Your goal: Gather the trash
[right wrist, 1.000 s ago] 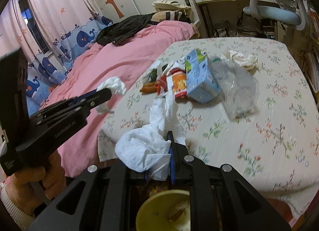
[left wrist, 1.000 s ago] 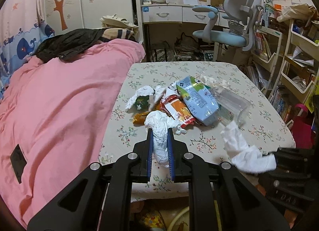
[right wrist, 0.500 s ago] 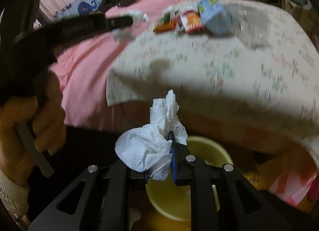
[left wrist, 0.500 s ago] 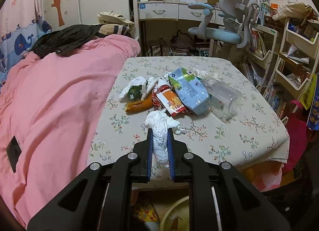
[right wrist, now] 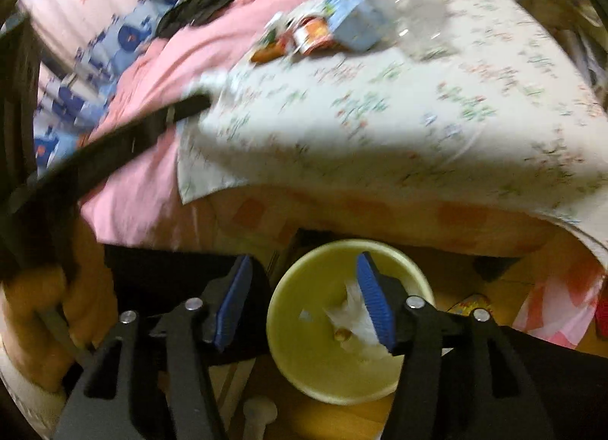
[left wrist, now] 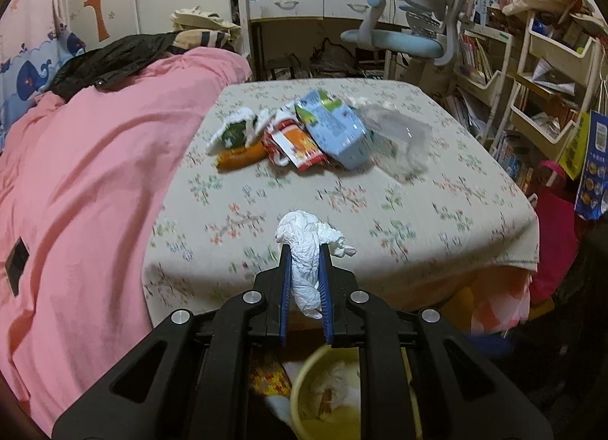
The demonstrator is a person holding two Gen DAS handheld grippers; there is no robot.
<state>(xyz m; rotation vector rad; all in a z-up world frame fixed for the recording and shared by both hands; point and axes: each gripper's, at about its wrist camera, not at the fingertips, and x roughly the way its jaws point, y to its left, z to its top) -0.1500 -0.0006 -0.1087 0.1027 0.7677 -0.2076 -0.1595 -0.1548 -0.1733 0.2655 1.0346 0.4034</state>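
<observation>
Gripping crumpled tissue (left wrist: 306, 250), left claw (left wrist: 304, 253) (above table (left wrist: 418, 250)).

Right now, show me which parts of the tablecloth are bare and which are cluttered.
Bare: the near half of the floral tablecloth, from the front edge up to the wrapper pile, and the far strip behind the pile. Crowded: the middle band, with the orange wrapper, red-orange packet, blue carton and clear plastic bag bunched together.

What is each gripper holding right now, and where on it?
The left gripper pinches a crumpled white tissue across its lower middle. The right gripper, jaws just opened, holds nothing; its tissue lies in the yellow bin.
</observation>
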